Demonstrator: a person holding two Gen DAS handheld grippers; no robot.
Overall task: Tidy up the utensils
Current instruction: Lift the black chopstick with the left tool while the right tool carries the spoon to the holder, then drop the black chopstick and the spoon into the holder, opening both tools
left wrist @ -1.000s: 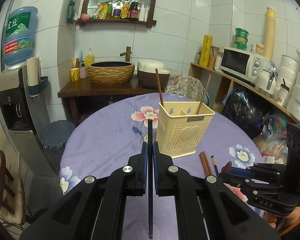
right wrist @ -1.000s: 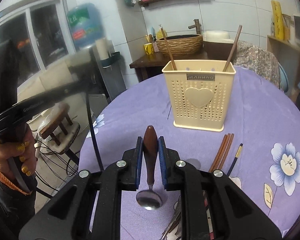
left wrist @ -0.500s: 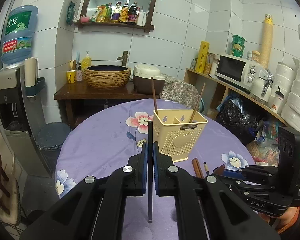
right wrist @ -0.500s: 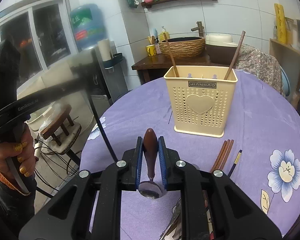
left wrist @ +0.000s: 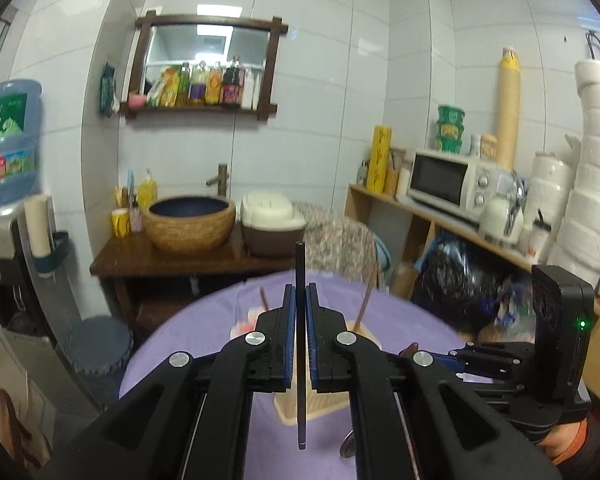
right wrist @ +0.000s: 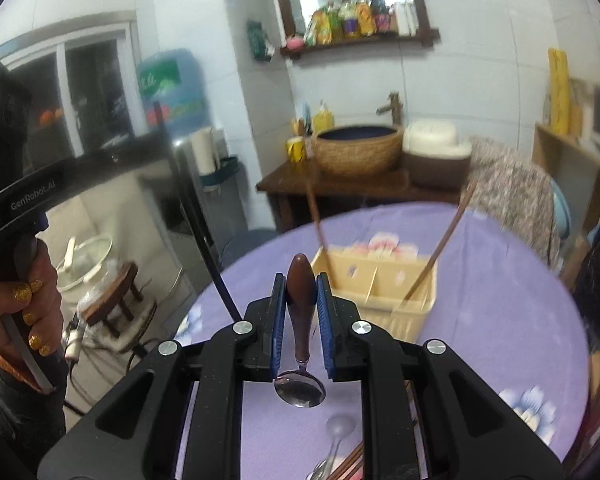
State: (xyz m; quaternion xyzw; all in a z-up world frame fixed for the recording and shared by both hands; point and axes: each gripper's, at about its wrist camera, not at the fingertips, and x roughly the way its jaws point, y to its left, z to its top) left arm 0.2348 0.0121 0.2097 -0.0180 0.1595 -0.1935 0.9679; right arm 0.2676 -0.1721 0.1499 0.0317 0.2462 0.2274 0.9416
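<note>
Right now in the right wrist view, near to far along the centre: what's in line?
Shut right gripper holding the brown-handled metal spoon → cream plastic utensil caddy on the purple floral tablecloth → dark wooden washstand → woven basket-style basin.

- White tiled walls (left wrist: 400,60) enclose a small, crowded room.
- A wood-framed mirror shelf (left wrist: 204,108) carries bottles above a dark wooden stand (left wrist: 172,260) with a woven basin (left wrist: 190,222).
- A water dispenser (left wrist: 4,216) stands at left, a microwave (left wrist: 444,182) on an open wooden shelf (left wrist: 380,196) at right.
- A dark window (right wrist: 84,92) shows in the right wrist view.
</note>
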